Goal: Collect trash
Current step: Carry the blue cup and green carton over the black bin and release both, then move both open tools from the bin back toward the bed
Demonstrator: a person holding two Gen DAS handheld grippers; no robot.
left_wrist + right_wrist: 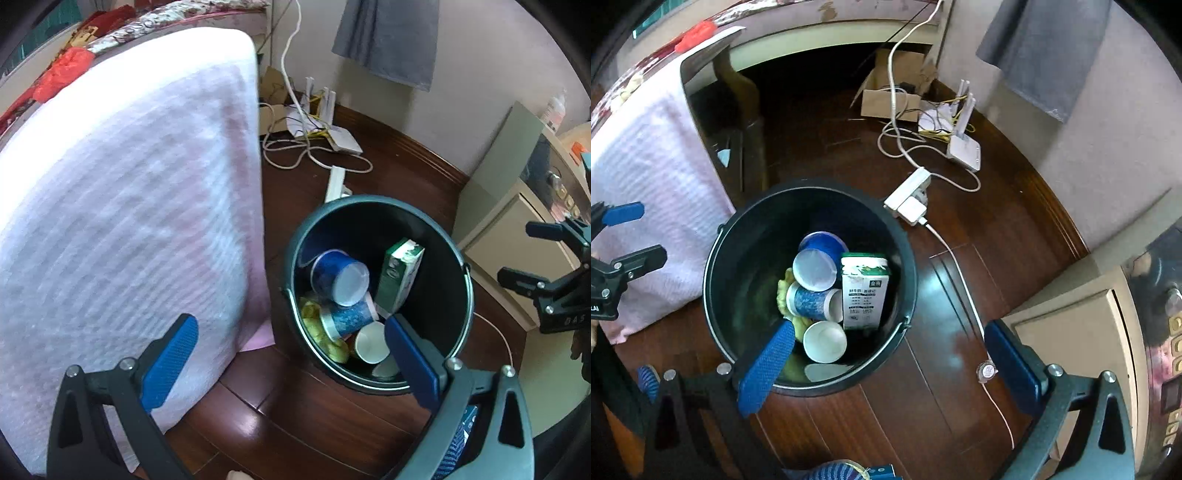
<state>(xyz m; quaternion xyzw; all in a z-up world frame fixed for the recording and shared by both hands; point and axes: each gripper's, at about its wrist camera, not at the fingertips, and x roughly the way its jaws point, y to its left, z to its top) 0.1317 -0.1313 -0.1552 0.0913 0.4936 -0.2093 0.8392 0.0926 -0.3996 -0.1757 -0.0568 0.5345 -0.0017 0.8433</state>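
A dark round trash bucket (458, 269) (720, 258) stands on the wooden floor. Inside lie several blue and white paper cups (340, 277) (816, 269), a green and white milk carton (400, 275) (864, 291) and yellow peel (317, 328) (783, 288). My left gripper (291, 354) is open and empty, above the floor just left of the bucket. My right gripper (894, 358) is open and empty, over the bucket's near right rim. The right gripper also shows at the right edge of the left wrist view (546, 258); the left one at the left edge of the right wrist view (628, 236).
A table draped in pink-white cloth (129, 206) (646, 184) stands left of the bucket. A power strip (910, 197), white cables (314, 151), a router (964, 147) and a cardboard box (886, 99) lie behind. A beige cabinet (1071, 332) is at the right.
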